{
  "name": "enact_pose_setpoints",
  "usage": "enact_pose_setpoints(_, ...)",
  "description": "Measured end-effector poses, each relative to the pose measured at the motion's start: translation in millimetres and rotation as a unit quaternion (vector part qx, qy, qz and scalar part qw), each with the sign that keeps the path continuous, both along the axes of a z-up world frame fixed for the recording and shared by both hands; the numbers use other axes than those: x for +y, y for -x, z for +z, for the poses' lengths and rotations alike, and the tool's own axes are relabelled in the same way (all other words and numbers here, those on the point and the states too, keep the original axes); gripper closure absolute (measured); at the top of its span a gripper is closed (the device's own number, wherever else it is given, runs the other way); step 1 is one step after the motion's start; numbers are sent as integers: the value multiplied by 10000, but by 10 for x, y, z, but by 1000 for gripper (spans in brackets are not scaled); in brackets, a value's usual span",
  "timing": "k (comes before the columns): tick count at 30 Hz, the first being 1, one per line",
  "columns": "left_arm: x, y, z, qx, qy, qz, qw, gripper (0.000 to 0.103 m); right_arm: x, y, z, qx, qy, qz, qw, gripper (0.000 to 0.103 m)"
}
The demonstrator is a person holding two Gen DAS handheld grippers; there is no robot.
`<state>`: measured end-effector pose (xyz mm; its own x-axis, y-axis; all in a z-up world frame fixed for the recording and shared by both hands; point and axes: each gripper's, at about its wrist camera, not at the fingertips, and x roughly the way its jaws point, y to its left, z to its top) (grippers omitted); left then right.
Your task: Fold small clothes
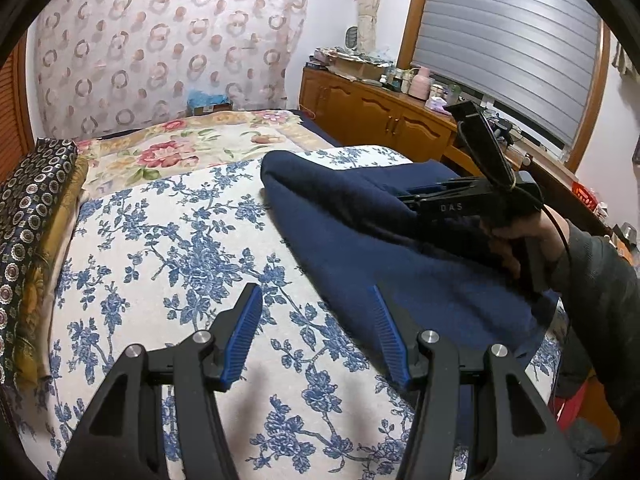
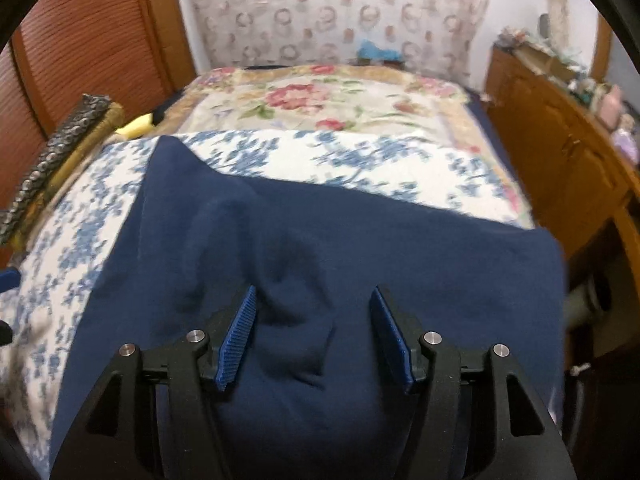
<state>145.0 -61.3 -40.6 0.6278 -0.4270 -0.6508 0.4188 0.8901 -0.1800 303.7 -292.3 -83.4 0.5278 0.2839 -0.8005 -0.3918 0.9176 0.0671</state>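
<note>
A navy blue garment (image 1: 360,264) lies on a bed under a blue-flowered white sheet (image 1: 168,248), with its upper part folded over into a thick roll. My left gripper (image 1: 315,292) hovers open at the garment's left edge, its jaws apart with nothing between them. A hand holds my right gripper (image 1: 404,196) low over the folded part. In the right wrist view the right gripper (image 2: 315,290) is open just above the garment (image 2: 380,240). A raised wrinkle of cloth sits between its blue pads (image 2: 240,332), and they are not pressing on it.
A pink-flowered cover (image 1: 192,148) lies beyond the sheet. Folded patterned fabrics (image 1: 28,216) are stacked along the bed's left side. A wooden cabinet (image 1: 372,116) with clutter on top stands to the right, beneath a shuttered window. A sleeved arm (image 1: 600,280) comes in from the right.
</note>
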Motion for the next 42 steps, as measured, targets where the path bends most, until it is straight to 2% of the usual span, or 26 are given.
enact_pose_setpoints(1, -11, 4, -5, 7, -10, -8, 10000, 48, 23, 23, 6, -12, -106, 159, 9998, 62)
enact_pose_setpoints(2, -18, 6, -13, 14, -23, -13, 10000, 48, 53, 54, 17, 21, -210, 359, 9991, 84)
enact_pose_setpoints(3, -22, 6, -17, 21, -32, -16, 10000, 48, 77, 92, 30, 33, -258, 494, 9984, 97)
enact_pose_setpoints(5, -36, 8, -23, 28, -40, -23, 10000, 48, 94, 205, 127, -171, -275, 682, 9971, 100)
enact_pose_setpoints(8, -61, 17, -18, 21, -53, -52, 10000, 48, -21, 352, 434, -663, -332, 533, 9958, 101)
enact_pose_setpoints(10, -86, 25, -10, 11, -60, -86, 9999, 48, -198, 419, 733, -1014, -417, 278, 9936, 101)
enact_pose_setpoints(12, -111, 30, -5, 3, -60, -122, 9999, 48, -368, 417, 976, -1185, -372, -22, 9923, 101)
enact_pose_setpoints(14, -131, 29, -7, 10, -53, -151, 9999, 48, -532, 383, 1145, -1349, -206, -365, 9900, 101)
enact_pose_setpoints(17, -186, 33, -22, 37, -79, -220, 9997, 48, -738, 255, 1240, -1435, 55, -840, 9861, 101)
enact_pose_setpoints(19, -229, 43, -33, 52, -112, -265, 9996, 48, -824, 124, 1167, -1303, 246, -1086, 9852, 96)
enact_pose_setpoints(21, -256, 57, -38, 57, -125, -315, 9994, 48, -893, 29, 986, -988, 467, -1133, 9875, 67)
enact_pose_setpoints(23, -291, 80, -34, 55, -142, -344, 9993, 48, -955, 71, 892, -922, 503, -1110, 9883, 56)
enact_pose_setpoints(28, -355, 137, 6, 35, -112, -407, 9991, 48, -1074, 545, 778, -921, 275, -822, 9920, 56)
enact_pose_setpoints(34, -474, 193, 86, -72, -94, -512, 9986, 48, -947, 1287, 462, -735, 230, -257, 9967, 56)
enact_pose_setpoints(37, -515, 192, 91, -75, -104, -542, 9984, 48, -841, 1481, 300, -571, 235, -78, 9981, 59)
enact_pose_setpoints(42, -544, 190, 44, -1, -136, -560, 9983, 48, -795, 1551, 60, -426, 705, -210, 9964, 60)
